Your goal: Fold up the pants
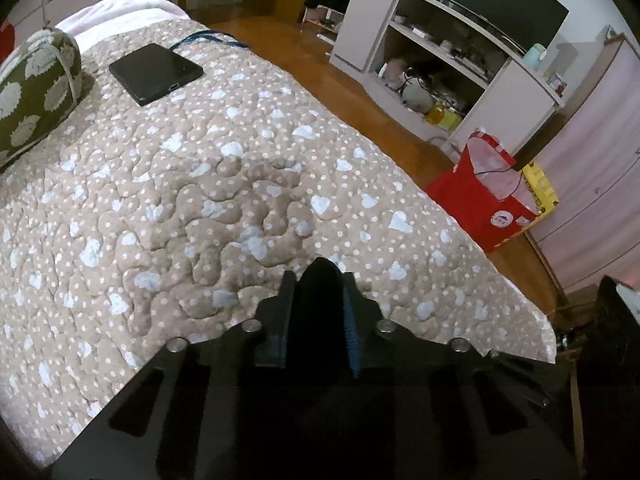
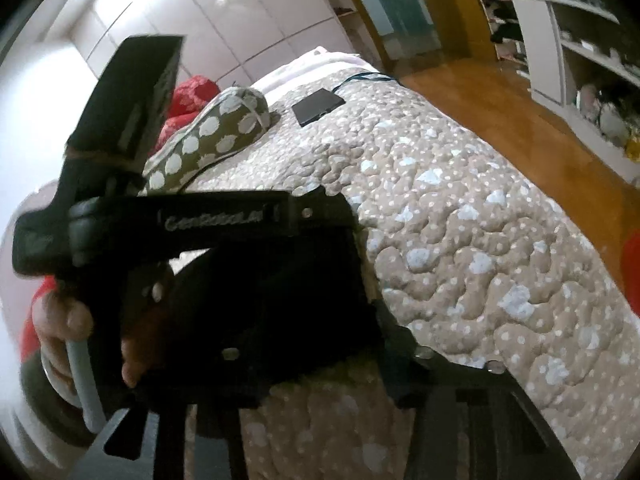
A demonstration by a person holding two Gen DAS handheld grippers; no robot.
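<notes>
My left gripper (image 1: 318, 276) is shut on a fold of black cloth, the pants (image 1: 320, 300), which stands up between its two fingers above the bed. In the right wrist view the left gripper's black body (image 2: 216, 216) and the hand holding it fill the left half, with dark cloth (image 2: 280, 300) hanging under it. My right gripper's own fingers are hidden behind that; only its dark frame shows at the bottom, so I cannot tell its state. Most of the pants are out of sight.
The bed has a beige quilt with pale hearts (image 1: 180, 184). A black tablet (image 1: 156, 72) with a blue cable and a green dotted cushion (image 1: 36, 92) lie at its far end. A red bag (image 1: 488, 196) stands on the wooden floor beside the bed, with white shelves (image 1: 432, 64) beyond.
</notes>
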